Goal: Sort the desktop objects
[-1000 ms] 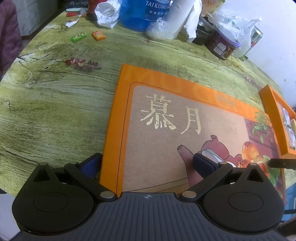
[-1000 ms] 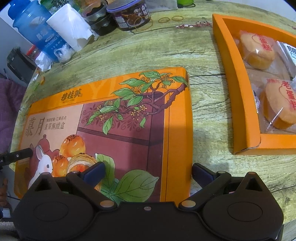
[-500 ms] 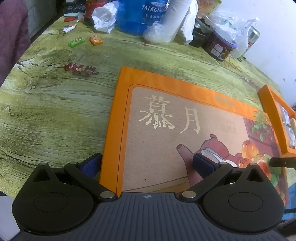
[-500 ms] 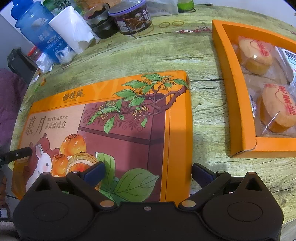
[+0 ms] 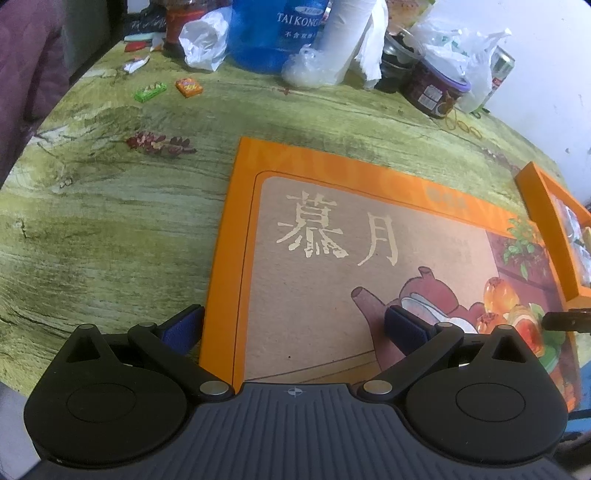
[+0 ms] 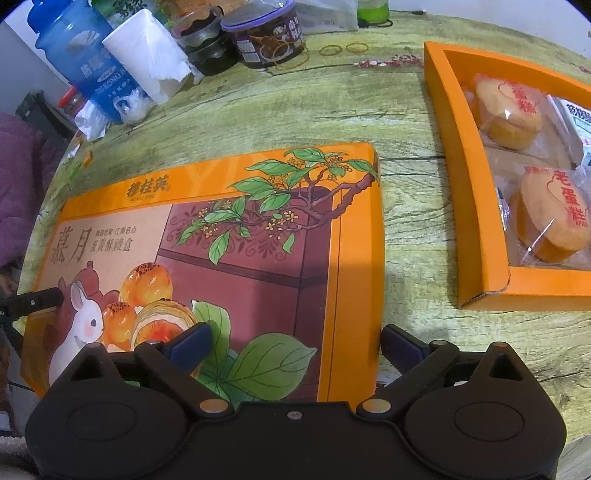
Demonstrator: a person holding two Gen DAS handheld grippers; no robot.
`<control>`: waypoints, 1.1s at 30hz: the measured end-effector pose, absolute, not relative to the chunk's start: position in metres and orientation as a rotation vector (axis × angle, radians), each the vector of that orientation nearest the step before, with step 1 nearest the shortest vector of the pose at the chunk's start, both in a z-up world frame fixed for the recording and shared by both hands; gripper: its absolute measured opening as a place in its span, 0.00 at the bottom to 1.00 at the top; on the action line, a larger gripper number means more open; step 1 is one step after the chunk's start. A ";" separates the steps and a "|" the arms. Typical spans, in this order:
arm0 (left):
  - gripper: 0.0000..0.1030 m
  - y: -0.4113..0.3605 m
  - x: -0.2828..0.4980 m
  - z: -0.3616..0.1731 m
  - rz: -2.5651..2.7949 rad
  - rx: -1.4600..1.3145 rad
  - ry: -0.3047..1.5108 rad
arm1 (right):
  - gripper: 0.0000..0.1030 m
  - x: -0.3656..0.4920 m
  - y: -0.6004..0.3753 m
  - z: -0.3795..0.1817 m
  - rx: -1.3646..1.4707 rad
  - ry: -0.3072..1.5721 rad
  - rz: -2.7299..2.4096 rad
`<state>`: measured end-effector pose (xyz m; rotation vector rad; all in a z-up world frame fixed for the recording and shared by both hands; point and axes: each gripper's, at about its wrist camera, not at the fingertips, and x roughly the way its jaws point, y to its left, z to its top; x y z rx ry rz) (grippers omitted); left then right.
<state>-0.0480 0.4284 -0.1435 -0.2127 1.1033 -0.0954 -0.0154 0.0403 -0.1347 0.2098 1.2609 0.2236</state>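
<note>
orange printed box lid (image 6: pixel 229 236) lies flat, picture side up, on the green wood-grain table (image 5: pixel 110 221), with the open orange tray (image 6: pixel 454 155) just beside it on the right, a strip of bare table between them, not touching. tray holds wrapped cakes (image 6: pixel 550 214), so the lid looks like its cover, which fits a lid either just taken off or about to go back on; cannot tell which. left gripper (image 5: pixel 293 325) sits at the lid's left end with its jaws spread wide, one blue pad (image 5: pixel 183 326) just outside the lid's left edge on the table side, the other over the printed teapot; nothing is pinched. right gripper (image 6: pixel 295 343) mirrors that at the lid's right end, jaws also wide apart, one pad over the leaf print and one just off the right edge, holding nothing. placement reads as a two-handed straddle: one claw per short end because the lid is too wide and flat for a single pinch. whether the pads touch the cardboard is unclear. back clutter, blue water bottle (image 5: pixel 280 33), paper roll (image 6: pixel 147 55), purple-lidded jar (image 6: pixel 266 33), rubber bands (image 6: pixel 343 48) and small candy packs (image 5: pixel 168 88), is well apart from both claws.
</note>
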 end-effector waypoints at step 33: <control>0.99 0.415 -0.044 -0.124 -0.121 -0.133 1.045 | 0.95 -0.028 0.041 -0.123 0.178 1.187 0.216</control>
